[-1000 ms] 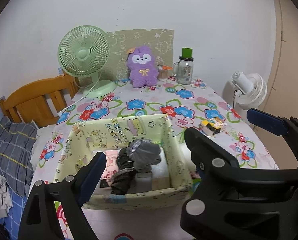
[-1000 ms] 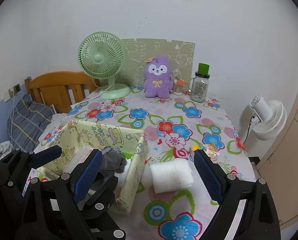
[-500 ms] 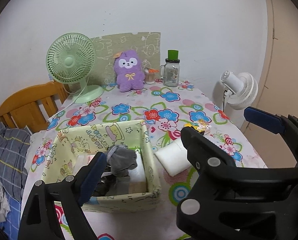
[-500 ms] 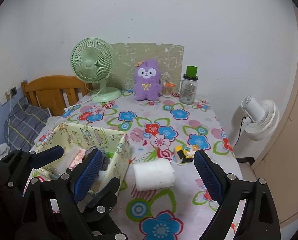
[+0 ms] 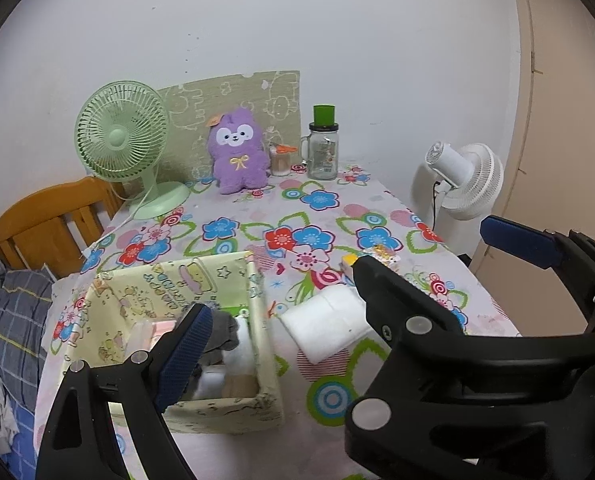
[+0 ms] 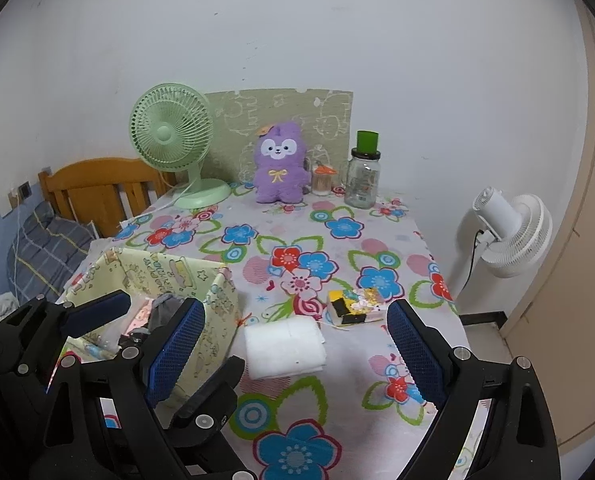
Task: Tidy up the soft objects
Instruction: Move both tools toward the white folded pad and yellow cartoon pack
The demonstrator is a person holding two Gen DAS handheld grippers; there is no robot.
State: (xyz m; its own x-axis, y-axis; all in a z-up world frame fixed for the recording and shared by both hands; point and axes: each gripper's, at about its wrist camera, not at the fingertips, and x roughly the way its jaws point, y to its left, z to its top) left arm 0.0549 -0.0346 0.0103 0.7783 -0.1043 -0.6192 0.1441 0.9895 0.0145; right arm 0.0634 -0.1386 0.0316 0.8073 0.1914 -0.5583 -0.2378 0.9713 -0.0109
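A pale yellow fabric box (image 5: 233,280) (image 6: 217,304) stands on the flowered table, holding grey socks (image 5: 223,330) (image 6: 165,308) and folded white and pink items. A folded white towel (image 6: 283,346) (image 5: 325,326) lies on the table just right of the box. A small yellow-and-black soft item (image 6: 355,306) lies behind the towel. My right gripper (image 6: 293,348) is open, its fingers either side of the towel, above it. My left gripper (image 5: 337,280) is open and empty, near the box; its left finger (image 6: 97,314) shows over the box in the right wrist view.
A purple plush (image 6: 279,170), a green fan (image 6: 173,140), a glass jar with a green lid (image 6: 363,176) and a small cup (image 6: 322,180) stand at the table's back. A white floor fan (image 6: 513,232) stands right of the table; a wooden headboard (image 6: 97,188) is to the left.
Both grippers have pulled back and shifted right. The box now sits further left in both views, and the white towel lies between the right gripper's fingers. Both stay open.
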